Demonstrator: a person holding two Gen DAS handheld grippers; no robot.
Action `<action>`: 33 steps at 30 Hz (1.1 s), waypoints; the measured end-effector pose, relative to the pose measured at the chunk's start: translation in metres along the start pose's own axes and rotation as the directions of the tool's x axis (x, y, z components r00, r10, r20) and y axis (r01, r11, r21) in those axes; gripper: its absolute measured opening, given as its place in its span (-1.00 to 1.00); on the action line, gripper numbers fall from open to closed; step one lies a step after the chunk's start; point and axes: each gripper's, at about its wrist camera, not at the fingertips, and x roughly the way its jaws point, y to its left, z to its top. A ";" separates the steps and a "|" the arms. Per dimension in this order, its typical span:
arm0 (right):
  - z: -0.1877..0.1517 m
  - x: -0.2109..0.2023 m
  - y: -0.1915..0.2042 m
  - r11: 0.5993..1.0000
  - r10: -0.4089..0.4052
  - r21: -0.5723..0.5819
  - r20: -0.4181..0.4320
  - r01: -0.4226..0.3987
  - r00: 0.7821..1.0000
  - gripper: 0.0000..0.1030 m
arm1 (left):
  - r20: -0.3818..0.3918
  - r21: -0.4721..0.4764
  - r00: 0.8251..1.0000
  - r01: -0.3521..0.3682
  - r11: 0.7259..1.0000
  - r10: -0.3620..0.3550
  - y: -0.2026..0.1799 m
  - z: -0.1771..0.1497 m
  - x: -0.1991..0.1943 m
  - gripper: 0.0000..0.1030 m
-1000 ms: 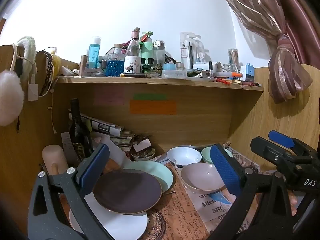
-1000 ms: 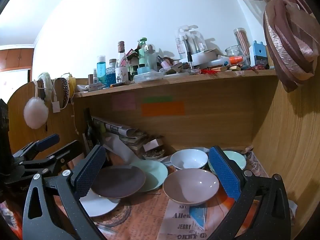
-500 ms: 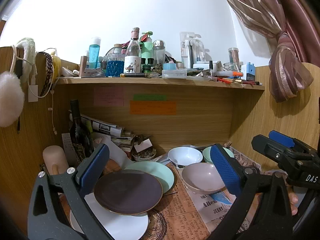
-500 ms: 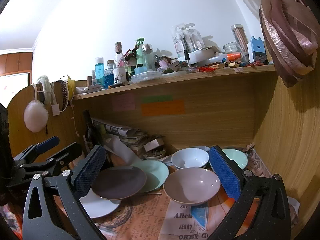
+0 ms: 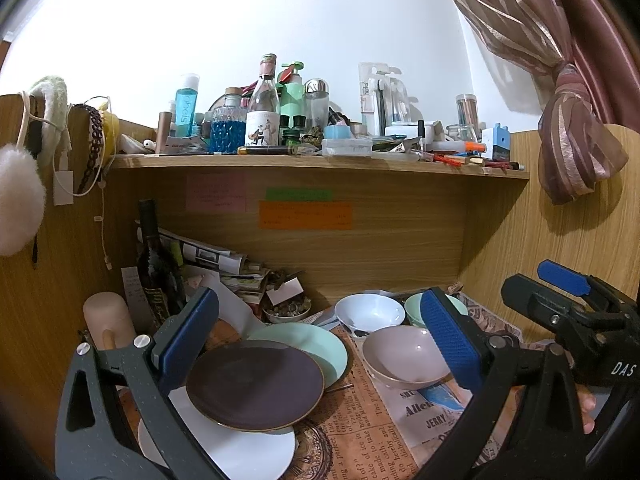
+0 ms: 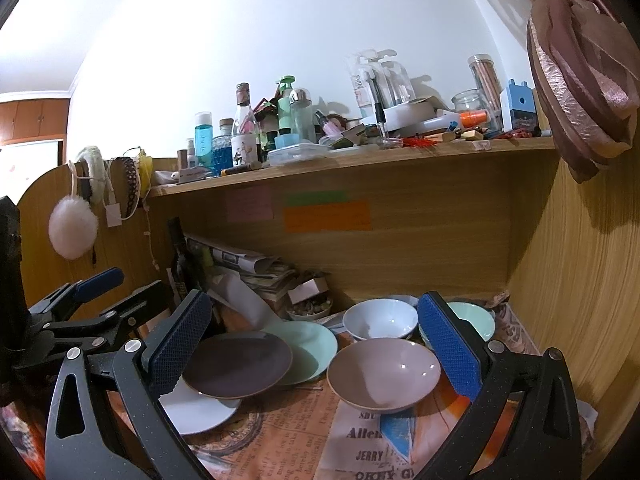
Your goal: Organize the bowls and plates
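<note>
Right claw (image 6: pixel 312 344) hangs spread wide, empty, the pink bowl (image 6: pixel 384 372) dead ahead between its pads; left claw (image 5: pixel 316 340), equally spread, faces the dark plate (image 5: pixel 256 384).

Lived-in home, a bedroom desk nook. Wooden bench (image 5: pixel 480 240) with side panels; shelf (image 5: pixel 320 162) at 12 o'clock crowded with toiletry bottles (image 5: pixel 294 96), pens, jars. Sticky notes (image 5: pixel 305 215) on the back panel. Tied-back curtain (image 5: pixel 572 152) at 2 o'clock. Fluffy earmuffs (image 5: pixel 18 196) and headbands at 9 o'clock. Newspaper (image 5: pixel 360 420) lining the bench, newspapers stacked at the back.
</note>
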 end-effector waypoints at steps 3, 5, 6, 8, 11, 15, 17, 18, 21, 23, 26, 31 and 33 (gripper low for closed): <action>0.000 0.001 0.000 1.000 0.001 -0.003 -0.003 -0.001 1.000 1.00 | -0.004 0.002 1.000 0.001 1.000 -0.001 -0.001 0.000 0.002 0.99; 0.000 0.002 0.000 1.000 0.002 -0.003 -0.004 -0.002 1.000 1.00 | -0.004 0.004 1.000 -0.001 1.000 0.001 -0.001 0.000 0.003 0.99; 0.000 0.002 0.000 1.000 0.002 -0.003 -0.004 -0.002 1.000 1.00 | -0.004 0.002 1.000 0.002 1.000 -0.002 -0.001 -0.001 0.002 0.99; 0.000 0.001 0.000 1.000 0.001 -0.003 -0.004 -0.001 1.000 1.00 | -0.004 0.002 1.000 0.002 1.000 -0.002 -0.001 0.000 0.003 0.99; 0.000 0.001 0.000 1.000 0.002 -0.004 -0.003 -0.002 1.000 1.00 | -0.003 0.001 1.000 0.001 1.000 -0.001 -0.001 -0.001 0.003 0.99; 0.000 0.002 0.000 1.000 0.001 -0.004 -0.002 -0.001 1.000 1.00 | -0.004 0.002 1.000 0.001 1.000 -0.001 -0.001 -0.001 0.002 0.99; 0.000 0.002 0.000 1.000 0.002 -0.003 -0.003 -0.002 1.000 1.00 | -0.004 0.003 1.000 0.001 1.000 -0.001 -0.001 -0.001 0.003 0.99; 0.000 0.002 0.000 1.000 0.002 -0.002 -0.004 -0.002 1.000 1.00 | -0.004 0.003 1.000 0.001 1.000 -0.001 -0.001 -0.001 0.002 0.99; 0.000 0.002 0.000 1.000 0.001 -0.003 -0.004 -0.001 1.000 1.00 | -0.003 0.003 1.000 0.001 1.000 -0.001 -0.001 -0.001 0.002 0.99; 0.000 0.001 0.000 1.000 0.002 -0.003 -0.003 -0.002 1.000 1.00 | -0.003 0.002 1.000 0.001 1.000 -0.001 -0.001 -0.001 0.002 0.99; 0.000 0.001 -0.001 1.000 -0.001 0.000 -0.002 0.001 1.000 1.00 | -0.003 0.001 1.000 0.001 1.000 -0.001 -0.002 -0.001 0.003 0.99; 0.000 0.001 -0.002 1.000 -0.002 0.002 -0.001 0.002 1.000 1.00 | -0.002 0.003 1.000 0.000 1.000 0.000 -0.002 -0.001 0.002 0.99; 0.000 0.001 -0.002 1.000 -0.001 0.002 -0.001 0.001 1.000 1.00 | -0.002 0.003 1.000 0.001 1.000 -0.001 -0.002 -0.001 0.002 0.99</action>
